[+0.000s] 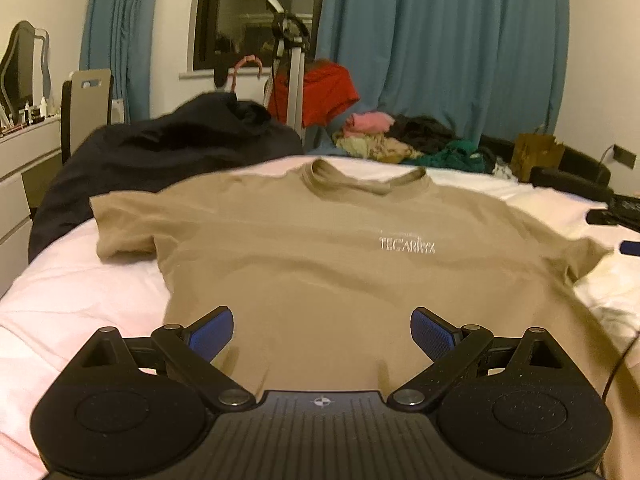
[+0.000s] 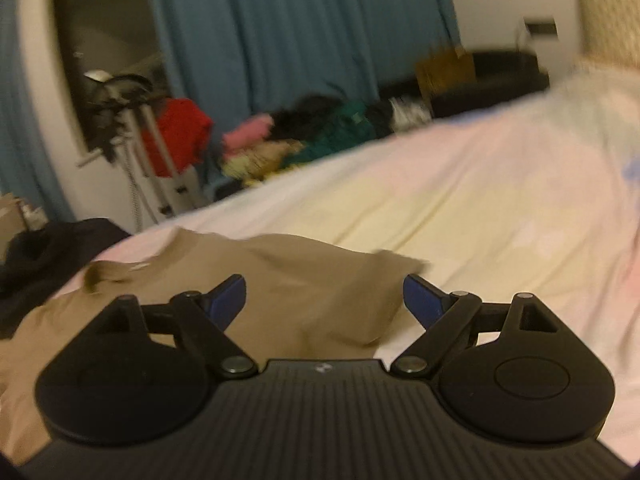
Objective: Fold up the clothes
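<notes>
A tan T-shirt (image 1: 320, 248) lies flat on the bed (image 1: 80, 300), blue curtains (image 1: 440, 48) behind; your left tool (image 1: 322, 330) and right tool (image 2: 324, 298) both gape wide, holding nothing.

- My left gripper (image 1: 322, 334), across the bottom of its frame, is matte black, with two round housings at lower left and right.
- Its fingers (image 1: 214, 336) carry textured blue pads.
- Silver screw heads mark each linkage pivot.
- A ribbed central plate bears a small white cross-in-circle mark.
- My right gripper (image 2: 324, 300) looks the same: black body, blue pads (image 2: 422, 300), silver screws, ribbed plate.
</notes>
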